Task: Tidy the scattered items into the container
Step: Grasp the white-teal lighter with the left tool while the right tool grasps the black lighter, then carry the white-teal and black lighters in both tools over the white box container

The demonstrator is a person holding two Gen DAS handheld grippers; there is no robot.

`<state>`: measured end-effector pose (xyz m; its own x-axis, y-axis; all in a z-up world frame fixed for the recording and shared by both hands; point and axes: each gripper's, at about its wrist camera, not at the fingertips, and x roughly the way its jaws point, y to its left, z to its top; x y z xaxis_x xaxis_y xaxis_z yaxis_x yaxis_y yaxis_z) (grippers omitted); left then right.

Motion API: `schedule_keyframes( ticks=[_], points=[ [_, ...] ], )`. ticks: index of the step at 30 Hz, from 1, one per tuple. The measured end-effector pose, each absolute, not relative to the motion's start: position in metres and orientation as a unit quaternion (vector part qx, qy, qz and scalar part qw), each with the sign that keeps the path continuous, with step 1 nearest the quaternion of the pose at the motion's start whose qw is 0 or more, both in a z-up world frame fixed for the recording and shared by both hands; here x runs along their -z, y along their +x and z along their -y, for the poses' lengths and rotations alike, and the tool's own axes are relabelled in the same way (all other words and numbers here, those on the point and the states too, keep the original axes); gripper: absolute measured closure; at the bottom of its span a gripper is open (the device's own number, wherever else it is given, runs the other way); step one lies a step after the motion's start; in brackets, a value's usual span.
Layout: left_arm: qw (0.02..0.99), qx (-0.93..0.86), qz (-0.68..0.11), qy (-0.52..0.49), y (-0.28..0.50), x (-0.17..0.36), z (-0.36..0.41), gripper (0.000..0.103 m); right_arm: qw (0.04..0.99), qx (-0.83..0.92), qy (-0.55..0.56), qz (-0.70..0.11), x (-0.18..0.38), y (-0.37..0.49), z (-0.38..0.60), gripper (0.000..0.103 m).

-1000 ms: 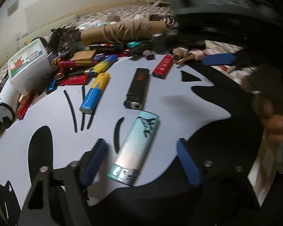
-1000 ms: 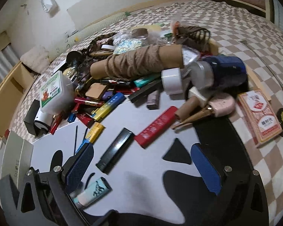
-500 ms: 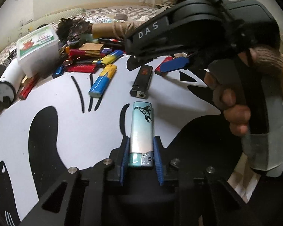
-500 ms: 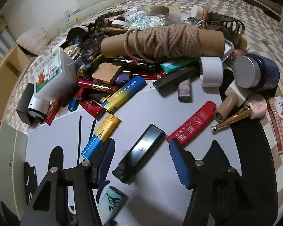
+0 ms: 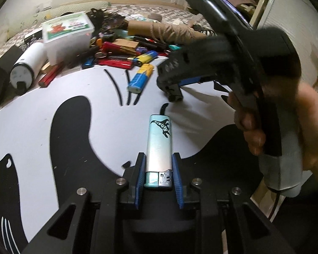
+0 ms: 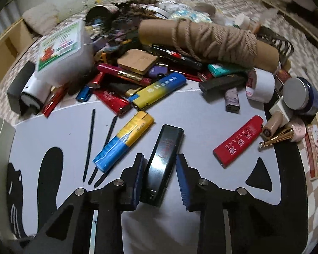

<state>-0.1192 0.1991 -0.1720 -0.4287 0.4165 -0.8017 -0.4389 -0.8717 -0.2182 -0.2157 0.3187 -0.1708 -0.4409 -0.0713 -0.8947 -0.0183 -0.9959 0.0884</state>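
A pale teal lighter with a black dinosaur print lies lengthwise between the blue pads of my left gripper, which is shut on it just above the white cat-pattern mat. My right gripper is closing on a black lighter that lies slightly askew on the mat; its pads touch the lighter's sides. In the left wrist view the right gripper, held by a hand, stands over that black lighter.
A blue-yellow lighter and a red lighter lie either side of the black one. Behind is a heap of lighters, a rope-wound cardboard tube, a lidded white box, tape and cosmetic jars.
My left gripper shut on the teal lighter and drew it back. My right gripper came down over the black lighter and narrowed its jaws from wide to against the lighter's sides.
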Motion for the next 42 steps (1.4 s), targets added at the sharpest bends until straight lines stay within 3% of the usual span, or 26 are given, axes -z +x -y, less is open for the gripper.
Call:
schedule_keyframes(
  ticks=[21,42],
  points=[
    [0.238,-0.844,0.040,-0.479,-0.122,0.170,-0.171,0.078,0.067,0.866,0.496,0.012,0.173,-0.138,-0.300,0.078],
    [0.217,-0.851,0.072,-0.473,-0.123,0.159,-0.147,0.078,0.071,0.860,0.486,0.134,0.153,-0.116,-0.307,0.079]
  ],
)
